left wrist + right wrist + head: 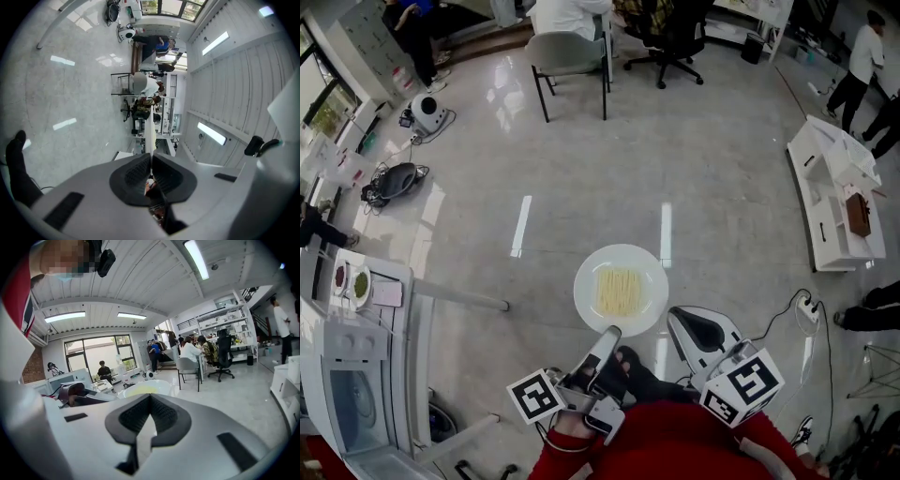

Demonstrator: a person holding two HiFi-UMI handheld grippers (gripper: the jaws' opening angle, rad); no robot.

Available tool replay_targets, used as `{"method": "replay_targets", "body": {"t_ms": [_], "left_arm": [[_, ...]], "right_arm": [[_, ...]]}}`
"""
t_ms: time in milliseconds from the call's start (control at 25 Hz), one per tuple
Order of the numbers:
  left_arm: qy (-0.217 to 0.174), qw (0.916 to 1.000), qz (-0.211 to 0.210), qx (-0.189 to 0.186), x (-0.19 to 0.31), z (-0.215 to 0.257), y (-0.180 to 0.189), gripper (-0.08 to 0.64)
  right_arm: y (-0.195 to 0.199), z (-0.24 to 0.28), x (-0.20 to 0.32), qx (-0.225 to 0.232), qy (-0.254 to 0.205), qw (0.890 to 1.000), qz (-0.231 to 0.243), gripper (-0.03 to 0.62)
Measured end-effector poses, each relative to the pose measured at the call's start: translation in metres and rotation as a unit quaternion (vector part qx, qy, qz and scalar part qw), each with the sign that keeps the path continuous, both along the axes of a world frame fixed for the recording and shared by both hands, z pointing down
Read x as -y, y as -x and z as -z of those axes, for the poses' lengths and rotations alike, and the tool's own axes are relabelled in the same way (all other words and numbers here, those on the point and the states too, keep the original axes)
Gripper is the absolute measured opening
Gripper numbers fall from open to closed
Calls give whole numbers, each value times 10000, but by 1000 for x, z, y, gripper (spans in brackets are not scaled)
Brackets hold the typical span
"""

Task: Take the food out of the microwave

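Pale yellow noodles (619,292) lie on a white plate (587,277) held level over the floor, well apart from the microwave (345,405) at lower left. The left gripper (608,335) is clamped on the plate's near rim. The right gripper (675,317), jaws pressed together on nothing, sits just beside it, near the red sleeves (675,450)

Between the left gripper's (152,154) jaws the plate (151,133) shows only edge-on as a thin white strip, its top face unseen; beyond the right gripper's (150,395) jaws they cover its lower part, and far left of both, the head view's edge cuts the microwave (347,403).
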State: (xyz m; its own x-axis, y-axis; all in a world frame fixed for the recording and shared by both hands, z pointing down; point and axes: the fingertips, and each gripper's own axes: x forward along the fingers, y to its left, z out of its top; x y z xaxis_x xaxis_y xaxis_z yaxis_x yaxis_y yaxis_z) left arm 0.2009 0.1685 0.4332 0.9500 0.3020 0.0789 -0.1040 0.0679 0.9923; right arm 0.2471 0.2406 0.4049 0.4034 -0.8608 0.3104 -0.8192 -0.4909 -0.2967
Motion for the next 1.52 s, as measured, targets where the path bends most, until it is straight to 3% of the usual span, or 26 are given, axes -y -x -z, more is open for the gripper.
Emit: {"method": "replay_targets", "body": {"t_ms": [600, 1520], "left_arm": [[-82, 9991, -418, -46, -24, 5, 0, 20], [-51, 9995, -266, -142, -19, 11, 5, 20]], "right_arm": [[6, 5, -24, -34, -66, 9998, -180, 9], [13, 7, -22, -343, 156, 9993, 51, 9]]}}
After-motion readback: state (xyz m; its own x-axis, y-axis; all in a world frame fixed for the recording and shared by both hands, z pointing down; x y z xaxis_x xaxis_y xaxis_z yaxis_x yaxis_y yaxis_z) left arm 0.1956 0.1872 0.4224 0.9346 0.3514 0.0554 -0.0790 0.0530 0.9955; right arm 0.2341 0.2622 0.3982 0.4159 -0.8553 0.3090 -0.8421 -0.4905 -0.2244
